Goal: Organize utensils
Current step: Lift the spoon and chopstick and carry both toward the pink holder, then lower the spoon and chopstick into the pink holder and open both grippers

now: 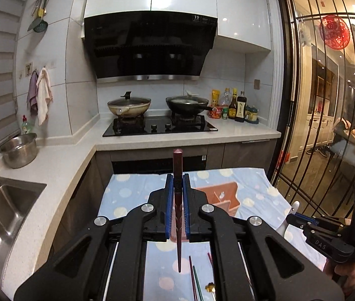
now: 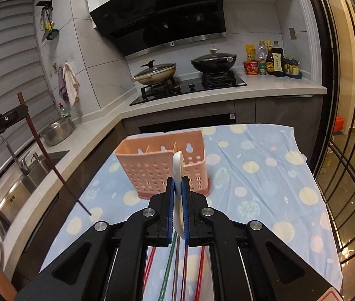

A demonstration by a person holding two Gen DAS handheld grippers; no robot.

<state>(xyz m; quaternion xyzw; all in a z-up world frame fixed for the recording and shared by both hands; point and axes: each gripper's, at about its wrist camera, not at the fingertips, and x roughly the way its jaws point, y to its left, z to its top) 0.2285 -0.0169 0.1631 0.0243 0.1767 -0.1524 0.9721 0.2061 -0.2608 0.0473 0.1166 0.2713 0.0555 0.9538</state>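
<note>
My left gripper (image 1: 177, 179) is shut on a dark red chopstick (image 1: 178, 160), held well above the table with its thin tip hanging back toward me; the same chopstick (image 2: 42, 148) slants at the left of the right wrist view. My right gripper (image 2: 177, 181) is shut on a white spoon (image 2: 178, 165), whose handle rises above the jaws. A pink perforated utensil holder (image 2: 163, 161) with several compartments stands on the dotted blue tablecloth (image 2: 265, 175) just beyond the spoon. In the left wrist view the holder (image 1: 223, 195) shows to the right of my jaws, and the right gripper (image 1: 293, 219) sits at the right edge.
More chopsticks (image 2: 169, 263), red and green, lie on the cloth under my right gripper. A gold-ended utensil (image 1: 210, 288) lies near them. The sink (image 1: 4, 210) and steel bowl (image 1: 19, 149) are left; stove with pans (image 1: 157, 111) behind; glass door (image 1: 327, 100) right.
</note>
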